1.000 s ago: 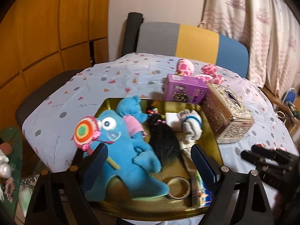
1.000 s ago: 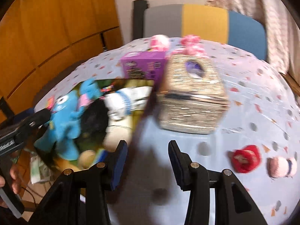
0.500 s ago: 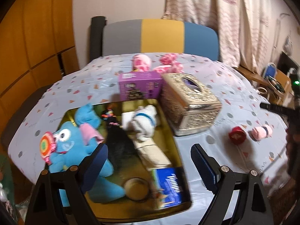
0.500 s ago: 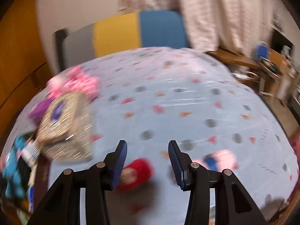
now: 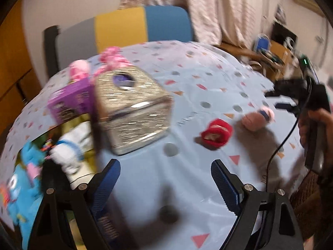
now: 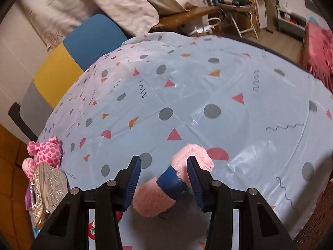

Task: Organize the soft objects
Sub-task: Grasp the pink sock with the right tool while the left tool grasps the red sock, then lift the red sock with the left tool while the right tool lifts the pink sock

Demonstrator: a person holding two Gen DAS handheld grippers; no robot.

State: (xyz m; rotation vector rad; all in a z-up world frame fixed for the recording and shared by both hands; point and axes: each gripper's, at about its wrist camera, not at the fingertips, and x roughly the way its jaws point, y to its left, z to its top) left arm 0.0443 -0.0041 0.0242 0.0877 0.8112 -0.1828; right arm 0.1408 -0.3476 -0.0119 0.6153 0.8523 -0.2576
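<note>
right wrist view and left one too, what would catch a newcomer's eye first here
In the right wrist view, a pink rolled towel with a blue band lies on the spotted tablecloth between the fingers of the open right gripper. In the left wrist view, a glittery silver tissue box dominates the middle, with a red rolled cloth on the table to its right. The open left gripper holds nothing.

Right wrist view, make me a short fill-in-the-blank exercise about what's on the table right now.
1. The pink roll between the right hand-held gripper fingers has a band coloured ____.
2. The right hand-held gripper's jaws are ____ around the roll.
3. The spotted plush toy beside the glittery box is coloured ____.

Missing words: blue; open; pink
</note>
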